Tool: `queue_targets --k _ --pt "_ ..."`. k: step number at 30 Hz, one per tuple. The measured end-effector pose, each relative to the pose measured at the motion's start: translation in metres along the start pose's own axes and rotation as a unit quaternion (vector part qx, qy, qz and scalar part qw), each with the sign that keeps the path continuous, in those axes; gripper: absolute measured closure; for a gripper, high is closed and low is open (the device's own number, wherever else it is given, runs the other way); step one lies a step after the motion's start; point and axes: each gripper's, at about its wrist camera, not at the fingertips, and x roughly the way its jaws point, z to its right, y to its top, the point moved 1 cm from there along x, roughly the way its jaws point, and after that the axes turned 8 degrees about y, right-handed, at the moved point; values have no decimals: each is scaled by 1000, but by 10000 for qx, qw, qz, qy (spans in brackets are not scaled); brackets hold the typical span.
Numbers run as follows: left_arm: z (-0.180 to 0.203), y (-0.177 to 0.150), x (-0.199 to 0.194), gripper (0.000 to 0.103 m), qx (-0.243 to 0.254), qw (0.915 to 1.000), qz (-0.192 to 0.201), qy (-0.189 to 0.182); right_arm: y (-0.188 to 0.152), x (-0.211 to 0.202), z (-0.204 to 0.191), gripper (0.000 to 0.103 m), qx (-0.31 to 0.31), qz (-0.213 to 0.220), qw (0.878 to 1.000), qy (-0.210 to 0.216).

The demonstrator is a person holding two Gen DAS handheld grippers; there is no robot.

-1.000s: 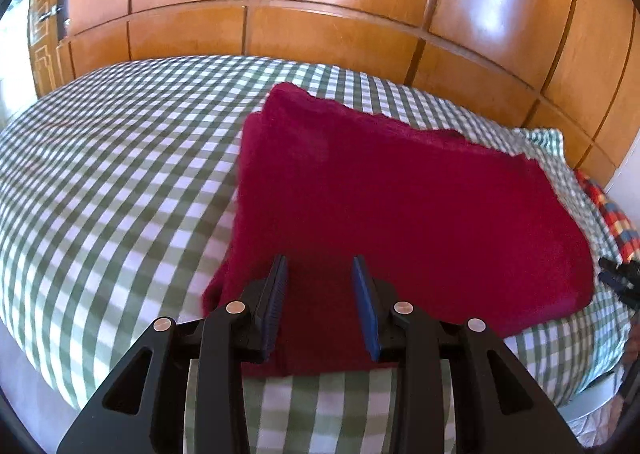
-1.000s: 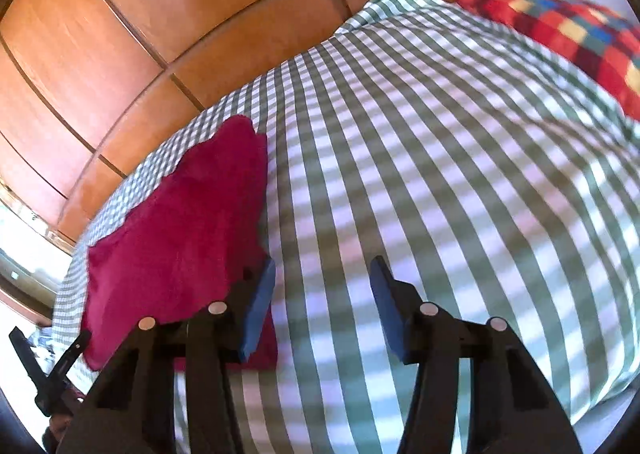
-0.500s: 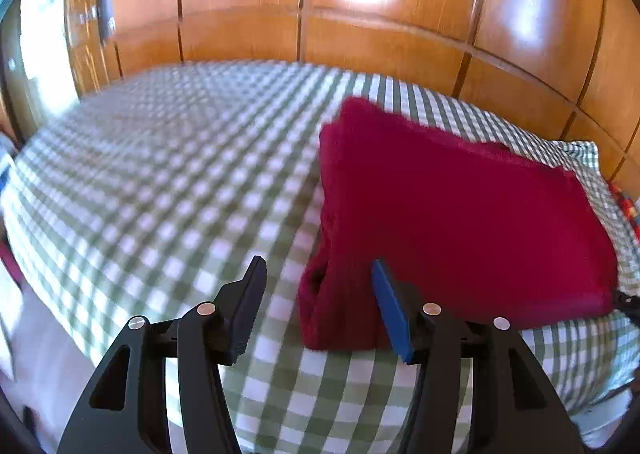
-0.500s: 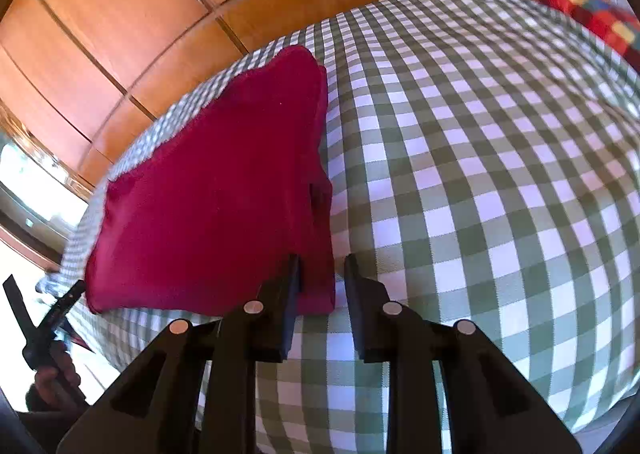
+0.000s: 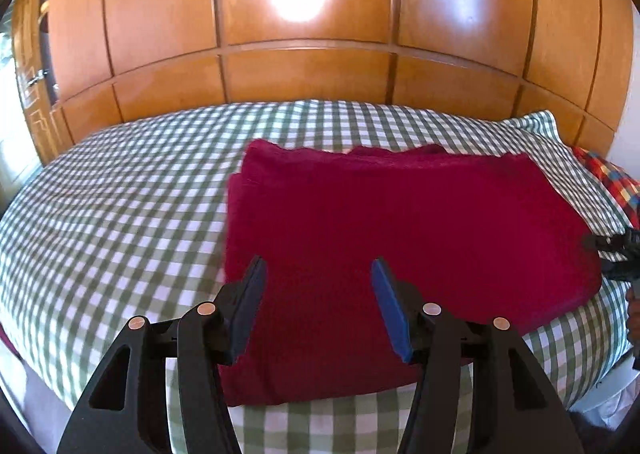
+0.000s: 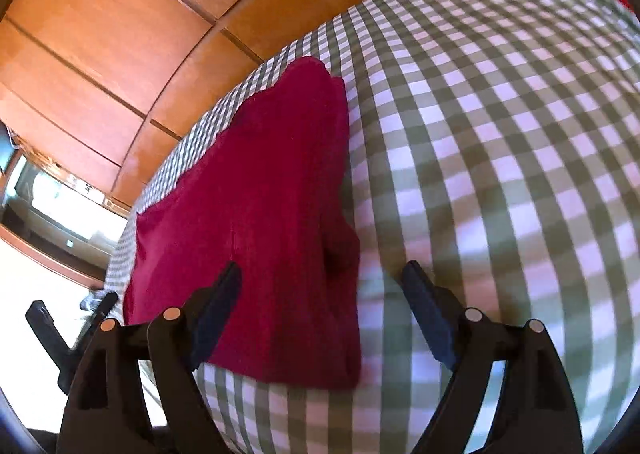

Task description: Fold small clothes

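Note:
A dark red garment (image 5: 400, 238) lies folded into a rectangle on the green-and-white checked bed (image 5: 120, 222). My left gripper (image 5: 318, 274) is open and empty, its jaws hovering over the garment's near left part. In the right wrist view the same garment (image 6: 260, 206) runs away from me on the left of the bed (image 6: 500, 134). My right gripper (image 6: 322, 282) is open and empty, above the garment's near right corner. The right gripper's tips also show at the right edge of the left wrist view (image 5: 616, 256).
A wall of polished wooden panels (image 5: 304, 14) stands behind the bed. A red, blue and yellow checked pillow (image 5: 612, 182) lies at the right end of the bed. The bed's near edge (image 5: 320, 426) drops off just below the garment.
Both grippers opened wider: the right one was nearly shut at the garment's corner half a second ago. The left gripper swung back right over the garment. The garment lies still.

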Motion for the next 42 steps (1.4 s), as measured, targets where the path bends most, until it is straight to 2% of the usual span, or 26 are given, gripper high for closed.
queue_targets --k 5,8,9,14,16,19,23,27,30,35,38,42 --pt "3 -2 8 49 13 10000 -65 -57 17 6 2 28 161 -40 9998 146" --pt "1 -4 15 49 -25 9998 -156 -81 28 16 2 40 193 -121 9995 222" --pt "1 -5 16 49 -47 9998 -183 -87 29 21 1 49 175 -176 9993 272" --pt "-5 -11 24 49 -229 9990 -356 -168 32 36 -4 56 120 -320 9989 323" --pt "-9 -13 28 49 -394 9978 -441 -294 33 39 -5 65 94 -372 9987 324" --pt "-16 -13 25 49 -577 9964 -436 -450 34 44 -11 73 78 -393 9987 314" --pt "-26 -12 22 49 -860 9928 -512 -654 38 47 -26 75 21 -345 9989 305" --pt "-45 -10 17 50 -1406 9816 -630 -1132 42 41 -46 76 -115 -299 9986 424" --pt "-57 -7 12 53 -1615 9759 -576 -1349 46 39 -66 76 -260 -295 9980 485" --pt "-67 -7 14 70 -1552 9763 -595 -1389 50 37 -107 77 -539 -283 9962 621" --pt "-75 -12 21 74 -1604 9731 -706 -1495 50 35 -134 78 -760 -290 9939 751" --pt "-79 -19 31 74 -1652 9708 -889 -1494 47 45 -190 79 -1167 -390 9876 971"
